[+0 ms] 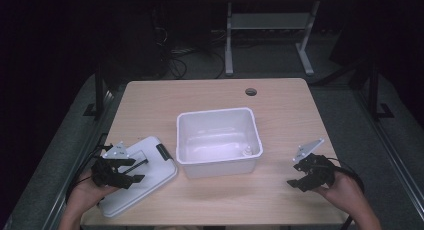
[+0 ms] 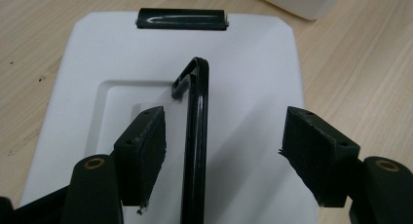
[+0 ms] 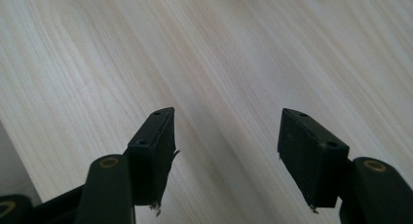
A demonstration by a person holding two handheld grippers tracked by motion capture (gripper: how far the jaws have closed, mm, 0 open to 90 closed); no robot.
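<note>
A white plastic bin (image 1: 219, 140) stands open near the middle of the wooden table, with a small white object (image 1: 246, 151) inside by its right wall. Its white lid (image 1: 142, 177) lies flat at the front left, with a black clip (image 2: 181, 18) at its far end and a raised black handle (image 2: 197, 131) along its middle. My left gripper (image 1: 136, 170) is open over the lid; the handle (image 1: 141, 163) stands between its jaws, nearer the left one, untouched. My right gripper (image 1: 295, 172) is open above bare tabletop right of the bin, holding nothing.
The table (image 1: 280, 110) has a round cable hole (image 1: 251, 92) near its far edge. Beyond it stand the metal legs of another desk (image 1: 229, 40) with cables on the floor. Bare wood (image 3: 204, 63) lies under the right gripper (image 3: 226, 136).
</note>
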